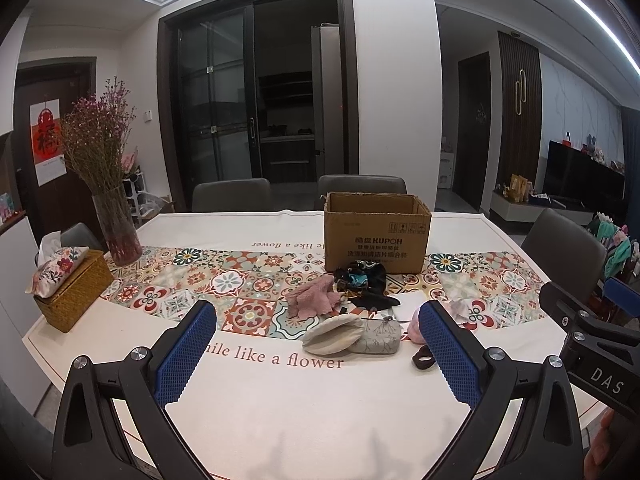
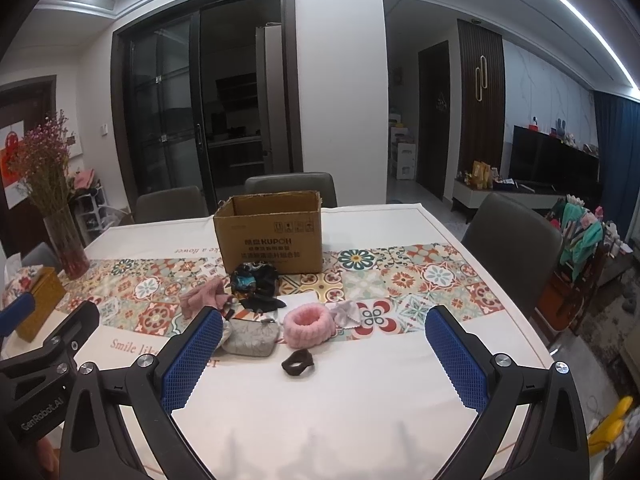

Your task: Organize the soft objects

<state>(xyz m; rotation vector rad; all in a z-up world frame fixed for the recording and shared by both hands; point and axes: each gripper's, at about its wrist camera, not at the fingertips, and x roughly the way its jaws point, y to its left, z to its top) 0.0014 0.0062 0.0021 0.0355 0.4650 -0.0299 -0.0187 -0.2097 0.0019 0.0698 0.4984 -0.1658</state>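
Note:
An open cardboard box (image 1: 378, 232) (image 2: 272, 232) stands mid-table. In front of it lie soft items: a black patterned cloth (image 1: 360, 276) (image 2: 254, 276), a pink knit cloth (image 1: 312, 300) (image 2: 202, 298), a beige pouch (image 1: 332, 334), a grey pouch (image 1: 376, 338) (image 2: 252, 338), a pink fluffy band (image 2: 308, 326), a dark brown hair tie (image 2: 298, 362) (image 1: 422, 358) and a small pale cloth (image 2: 346, 314). My left gripper (image 1: 320, 356) is open and empty, near the table's front edge. My right gripper (image 2: 324, 356) is open and empty beside it.
A glass vase of dried flowers (image 1: 114, 220) (image 2: 64, 236) and a wicker tissue box (image 1: 74, 288) stand at the table's left. Grey chairs (image 1: 564, 248) (image 2: 516, 240) ring the table. The tablecloth (image 1: 280, 400) is white with a tiled band.

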